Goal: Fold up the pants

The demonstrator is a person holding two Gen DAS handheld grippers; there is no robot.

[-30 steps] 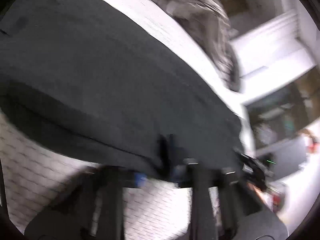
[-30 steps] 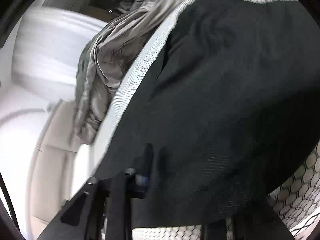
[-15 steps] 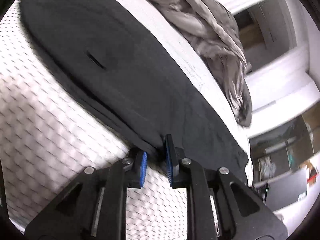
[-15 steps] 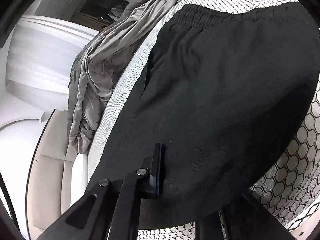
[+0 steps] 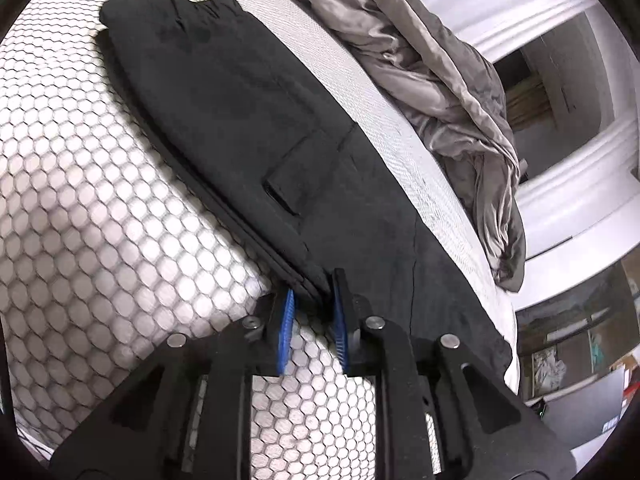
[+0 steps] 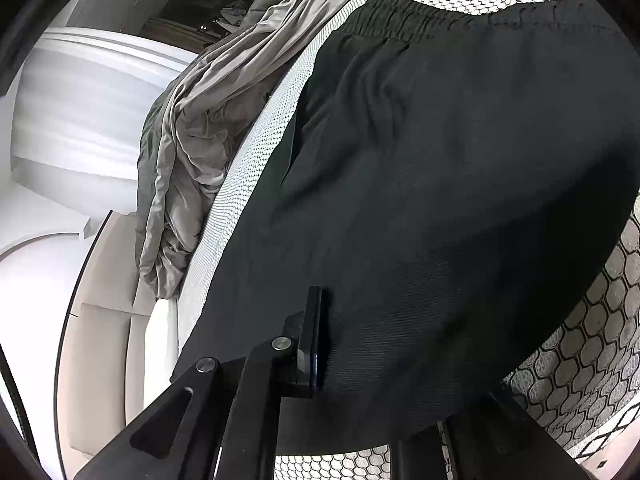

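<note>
On a bed [image 5: 88, 208] with a honeycomb-patterned cover, the black pants [image 5: 248, 120] lie folded lengthwise along its far edge beside a grey blanket [image 5: 448, 80]; the left gripper [image 5: 312, 322], jaws opening off the layered edge, should withdraw without disturbing it, while the right gripper [image 6: 320, 340] stays clamped on the fabric.

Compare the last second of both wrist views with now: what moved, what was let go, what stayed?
The left gripper slid along the black pants edge, bringing the waistband into view; its jaws are opening, the folded edge just at their tips, apparently let go. The right gripper stayed shut on the pants. The grey blanket and the honeycomb bed cover are unchanged.
</note>
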